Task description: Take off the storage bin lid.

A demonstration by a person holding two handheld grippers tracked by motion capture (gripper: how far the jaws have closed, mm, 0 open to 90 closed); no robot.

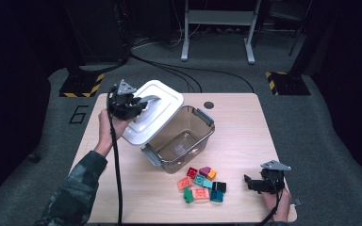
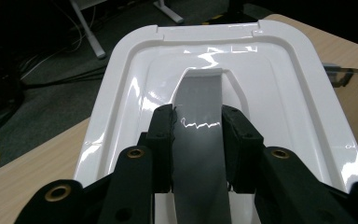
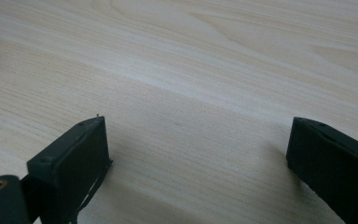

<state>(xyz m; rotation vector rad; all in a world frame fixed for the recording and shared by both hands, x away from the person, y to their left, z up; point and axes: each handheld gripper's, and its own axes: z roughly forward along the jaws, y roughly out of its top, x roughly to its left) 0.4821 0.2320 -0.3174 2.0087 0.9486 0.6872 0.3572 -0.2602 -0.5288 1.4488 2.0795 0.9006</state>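
Lid [image 1: 153, 110] of white plastic, gripped by its grey handle [image 2: 200, 140], hangs tilted above the left rim of a clear smoky container [image 1: 181, 139] that sits near the middle of the desk [image 1: 235, 122]. The left gripper [image 1: 139, 106] has its jaws closed on that handle, one pad pressing on each side of the grey strap, as the left gripper view shows plainly. To carry the lid off cleanly, I judge it best to keep the clamp firm and square across the strap, lift until the lower lid edge is well clear of the container's grey side latches [image 1: 152, 157], and only then swing toward the desk's left edge, since a dragged corner could tip the light box. Just in front of the container, toward the near edge, lies a cluster of coloured toy bricks [image 1: 201, 183] in red, teal, green, orange and purple, apart from the box. The right gripper [image 1: 250, 182] rests by the near right corner with its jaws wide apart and nothing between them, bare wood grain under them. The desk is pale wood with rounded corners and a dark round grommet [image 1: 209, 105] near the far edge. Around it is grey carpet, with black cables [image 1: 169, 66], yellow-and-black striped stand feet [image 1: 82, 84] and a metal frame [image 1: 219, 28] in the dark beyond.
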